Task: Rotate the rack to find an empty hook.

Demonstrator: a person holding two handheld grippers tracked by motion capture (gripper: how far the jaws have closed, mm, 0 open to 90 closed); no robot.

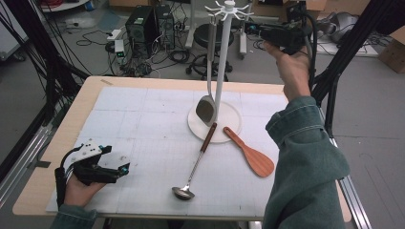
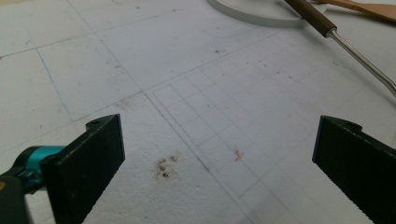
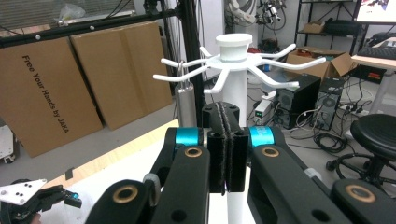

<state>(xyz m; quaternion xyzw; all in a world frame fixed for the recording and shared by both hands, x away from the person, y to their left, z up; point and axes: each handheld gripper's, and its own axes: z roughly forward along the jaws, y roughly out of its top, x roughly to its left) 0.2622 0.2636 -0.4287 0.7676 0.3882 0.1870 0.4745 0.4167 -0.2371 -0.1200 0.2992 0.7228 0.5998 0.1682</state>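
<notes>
- The left gripper (image 1: 125, 168), black with teal fittings and a grey three-cornered plate on top, rests low on the white gridded foam mat (image 1: 143, 124) near the table's front left corner, held in the person's left hand (image 1: 81, 188).
- In the left gripper view its two black ribbed jaws stand far apart with nothing between them but bare, lightly stained mat (image 2: 163, 93).
- Ahead of those jaws and to their right lies a steel ladle with a dark brown wooden handle (image 2: 327, 28); in the high view its bowl (image 1: 183, 192) lies on the mat to the right of the left gripper, and its handle runs up to the rim of the round white base plate (image 1: 229, 125).
- Beyond the ladle, farther right of the left gripper, a flat orange-brown wooden rice paddle (image 1: 250, 153) lies on the mat, its handle end touching the base plate.
- The right gripper (image 1: 264, 32) is raised high in the person's right hand (image 1: 291, 67), level with the top of the white utensil stand with spoke-like hooks (image 1: 224, 52).
- In the right gripper view its jaws are pressed together, with nothing seen between them.
- Just past those closed jaws rises the stand's hooked crown (image 3: 233, 58); slightly to their left a shiny steel utensil handle (image 3: 185, 100) hangs from one hook.
- In the high view that hanging steel spatula (image 1: 207, 107) reaches down to just above the base plate.
- A teal-grey sleeve (image 1: 305, 162) covers the right forearm.
</notes>
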